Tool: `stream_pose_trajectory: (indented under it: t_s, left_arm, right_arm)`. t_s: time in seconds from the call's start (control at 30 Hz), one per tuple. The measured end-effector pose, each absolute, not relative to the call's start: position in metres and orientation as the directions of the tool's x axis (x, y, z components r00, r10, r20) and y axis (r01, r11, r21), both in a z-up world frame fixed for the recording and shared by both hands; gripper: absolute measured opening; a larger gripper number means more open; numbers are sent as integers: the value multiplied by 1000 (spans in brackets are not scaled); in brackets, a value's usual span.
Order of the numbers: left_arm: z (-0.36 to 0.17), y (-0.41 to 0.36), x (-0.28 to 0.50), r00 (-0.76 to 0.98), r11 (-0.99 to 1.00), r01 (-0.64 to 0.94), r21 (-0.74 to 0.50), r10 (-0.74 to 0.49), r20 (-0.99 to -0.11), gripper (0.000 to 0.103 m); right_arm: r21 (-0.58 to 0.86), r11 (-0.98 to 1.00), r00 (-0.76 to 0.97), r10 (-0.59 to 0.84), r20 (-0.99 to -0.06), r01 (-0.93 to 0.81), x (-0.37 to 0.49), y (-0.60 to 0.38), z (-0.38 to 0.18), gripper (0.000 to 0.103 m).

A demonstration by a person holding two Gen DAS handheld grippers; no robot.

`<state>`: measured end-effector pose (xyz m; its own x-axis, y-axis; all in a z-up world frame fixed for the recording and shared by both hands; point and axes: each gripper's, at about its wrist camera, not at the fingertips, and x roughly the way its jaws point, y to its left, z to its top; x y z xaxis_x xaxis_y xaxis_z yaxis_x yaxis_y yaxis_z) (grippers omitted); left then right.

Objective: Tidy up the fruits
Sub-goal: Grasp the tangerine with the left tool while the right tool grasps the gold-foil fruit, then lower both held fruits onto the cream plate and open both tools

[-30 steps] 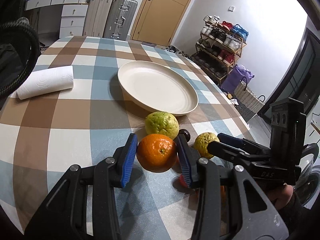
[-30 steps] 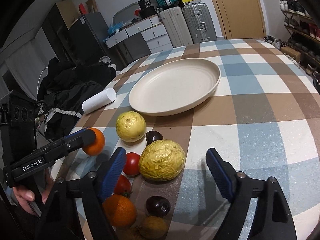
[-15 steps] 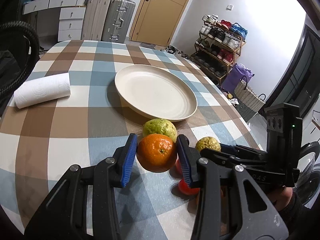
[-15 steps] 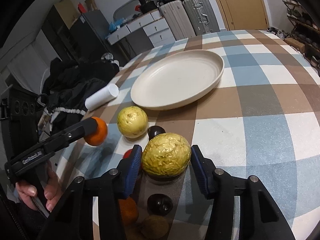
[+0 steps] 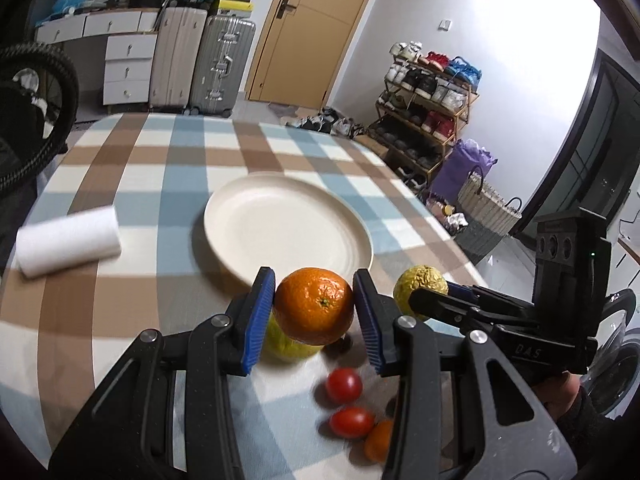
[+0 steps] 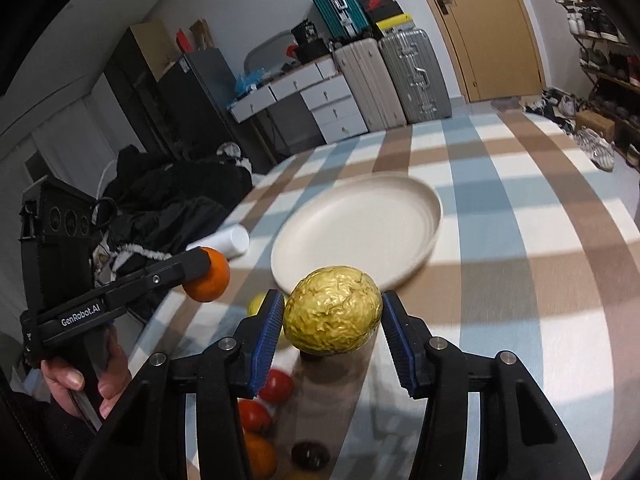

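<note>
Left wrist view: left gripper [image 5: 314,312] clamped on orange [image 5: 314,305], held above table [image 5: 120,280]; cream plate [image 5: 286,226] at 12 o'clock. Right gripper [image 6: 332,328] clamped on wrinkled yellow fruit [image 6: 333,316]; tomatoes [image 6: 276,386] lie below at 7 o'clock.

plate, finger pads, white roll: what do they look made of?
Plate: probably glazed ceramic or melamine; cream, smooth, soft sheen, raised rim. Finger pads on the left tool: likely rubber or soft plastic; blue, finely ribbed, matte. White roll: looks like paper towel; soft matte white, blurred here, so texture is unclear.
</note>
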<state>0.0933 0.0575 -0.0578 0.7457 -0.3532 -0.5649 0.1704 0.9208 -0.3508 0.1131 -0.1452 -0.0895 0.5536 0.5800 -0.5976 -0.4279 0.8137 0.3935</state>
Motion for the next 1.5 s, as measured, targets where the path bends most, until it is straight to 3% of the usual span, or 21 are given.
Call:
stream_pose_trajectory:
  t_s: [0.43, 0.9, 1.4, 1.43, 1.5]
  left_arm:
    - [-28, 62, 184, 762, 918, 167, -361, -352, -544, 38]
    - [-98, 78, 316, 652, 910, 104, -402, -368, -663, 38]
    - [-132, 72, 349, 622, 906, 93, -413, -377, -686, 38]
    - [-131, 72, 349, 622, 907, 89, -412, -374, -688, 39]
    - [-128, 73, 347, 623, 911, 77, -406, -361, -693, 55]
  right_arm:
    - [399, 777, 556, 628, -545, -486, 219, -141, -52, 51]
    - [324, 790, 462, 580, -671, -520, 297, -96, -112, 51]
    - [242, 824, 499, 515, -696, -513, 308, -83, -126, 52]
    - [235, 826, 500, 509, -700, -512, 306, -82, -126, 52]
    - [235, 832, 508, 504, -698, -502, 302, -85, -124, 63]
